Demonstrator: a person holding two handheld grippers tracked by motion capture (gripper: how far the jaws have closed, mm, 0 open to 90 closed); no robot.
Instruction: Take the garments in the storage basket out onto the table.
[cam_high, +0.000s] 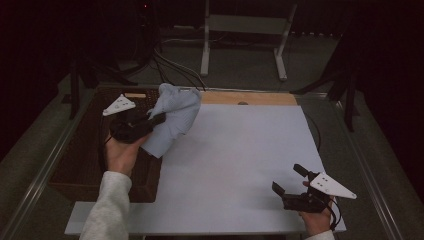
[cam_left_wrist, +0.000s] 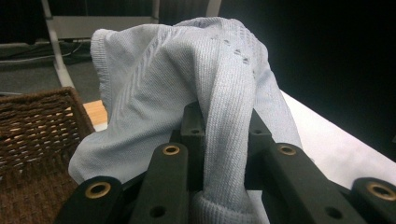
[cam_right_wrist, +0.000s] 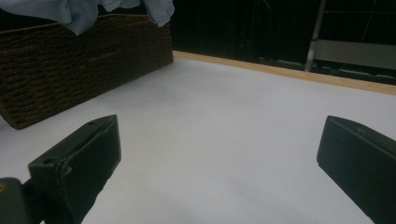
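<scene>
A pale blue knitted garment (cam_high: 172, 117) hangs in the air over the right rim of the wicker basket (cam_high: 80, 165) at the table's left. My left gripper (cam_high: 152, 120) is shut on a fold of it; in the left gripper view the knit (cam_left_wrist: 187, 84) bunches up between the two black jaws and drapes over them. My right gripper (cam_high: 290, 180) rests low at the table's front right, open, with bare white tabletop between its jaws (cam_right_wrist: 219, 154). In the right gripper view, the basket (cam_right_wrist: 79, 60) stands far left with the garment (cam_right_wrist: 84, 11) hanging above it.
The white board (cam_high: 240, 165) covers the table, with a strip of wood (cam_high: 250, 97) along its far edge. A metal stand (cam_high: 245, 30) and cables lie on the floor behind. Dark surroundings enclose the table.
</scene>
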